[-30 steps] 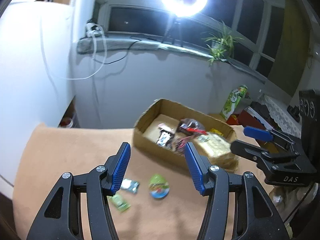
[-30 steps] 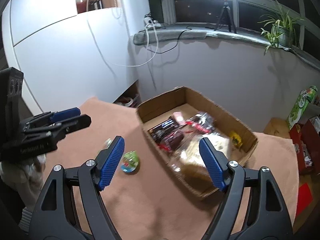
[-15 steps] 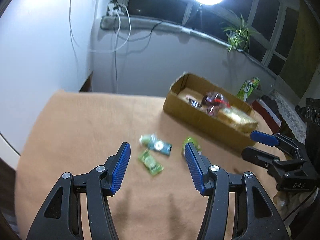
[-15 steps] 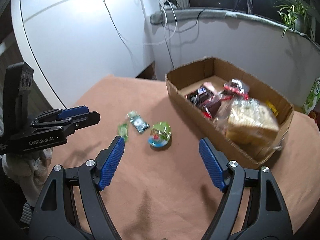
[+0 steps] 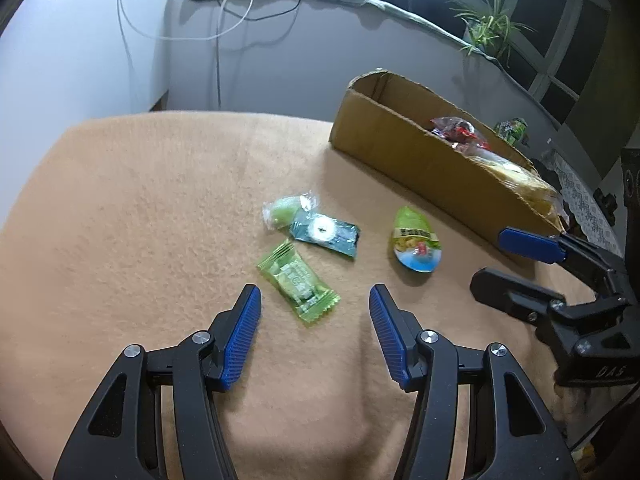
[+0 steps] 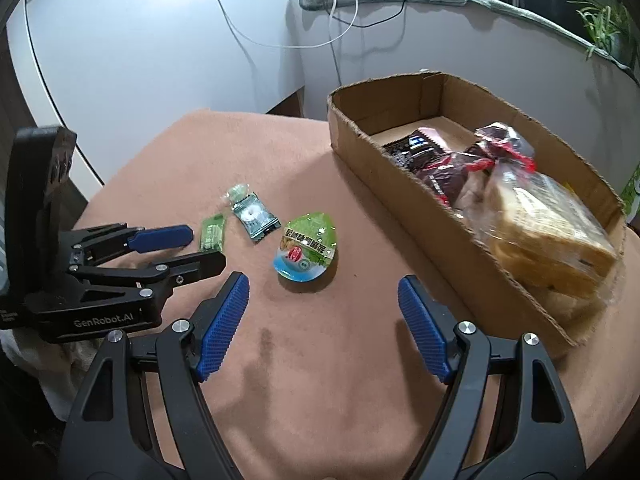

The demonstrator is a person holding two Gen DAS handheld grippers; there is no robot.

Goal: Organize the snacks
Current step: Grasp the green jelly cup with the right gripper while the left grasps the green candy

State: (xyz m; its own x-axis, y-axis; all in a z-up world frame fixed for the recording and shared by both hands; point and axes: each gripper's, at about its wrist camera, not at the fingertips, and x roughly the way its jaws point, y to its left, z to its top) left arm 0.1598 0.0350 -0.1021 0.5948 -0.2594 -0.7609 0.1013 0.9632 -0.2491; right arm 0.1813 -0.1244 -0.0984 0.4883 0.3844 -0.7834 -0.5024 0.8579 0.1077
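The left gripper [image 5: 314, 304] stood with its blue ribbed pads apart and empty, low in the left wrist frame, over the tan cloth-covered table [image 5: 132, 220]. Just above its gap lay a translucent light-green crinkled candy wrapper [image 5: 298, 282]. Above that, near centre, a teal foil sachet [image 5: 325, 233] touched a small clear wrapper with a pale green sweet [image 5: 286, 211].

The right gripper [image 6: 322, 292] also stood wide apart, holding nothing, low in its own frame. Just above its gap sat a green-lidded plastic jelly cup [image 6: 306, 250], apart from the sachets to its left. The open brown cardboard box [image 6: 400, 184], at the right of that frame, already held dark wrapped bars and a bagged loaf of sliced bread [image 6: 548, 236].

The wrappers look light, thin and slippery, so they would probably crumple; pinching each across its padded middle seems safest. The jelly cup looks stiffer, with a peelable film lid, and is best taken by its side walls.
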